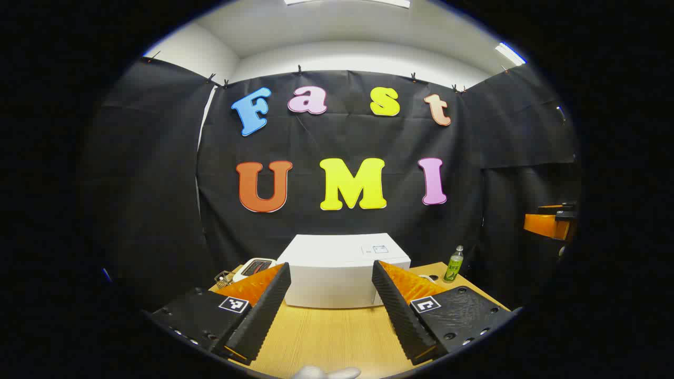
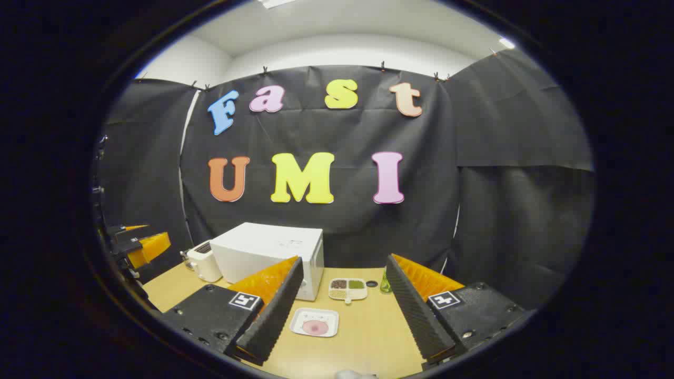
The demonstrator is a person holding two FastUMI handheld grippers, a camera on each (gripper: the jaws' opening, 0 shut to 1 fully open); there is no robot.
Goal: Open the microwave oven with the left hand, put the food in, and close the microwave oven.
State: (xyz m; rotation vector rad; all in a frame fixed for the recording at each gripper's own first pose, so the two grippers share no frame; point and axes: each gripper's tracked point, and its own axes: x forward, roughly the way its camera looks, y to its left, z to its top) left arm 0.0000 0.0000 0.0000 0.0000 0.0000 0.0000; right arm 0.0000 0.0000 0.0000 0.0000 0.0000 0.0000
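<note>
A white microwave oven (image 1: 337, 273) stands shut at the back of the wooden table (image 1: 331, 337), straight ahead of my left gripper (image 1: 331, 331), which is open and empty, well short of it. In the right gripper view the microwave oven (image 2: 268, 255) sits left of centre, its door closed. A white square plate with pink food (image 2: 315, 322) lies on the table in front of it, between the fingers of my right gripper (image 2: 345, 329), which is open and holds nothing. The left gripper (image 2: 139, 245) shows at the far left edge of that view.
A white toaster (image 2: 204, 263) stands left of the microwave, also seen as the toaster (image 1: 254, 267). A divided dish of foods (image 2: 348, 288) lies right of the microwave. A green bottle (image 1: 454, 265) stands at the back right. The right gripper (image 1: 550, 223) hangs far right.
</note>
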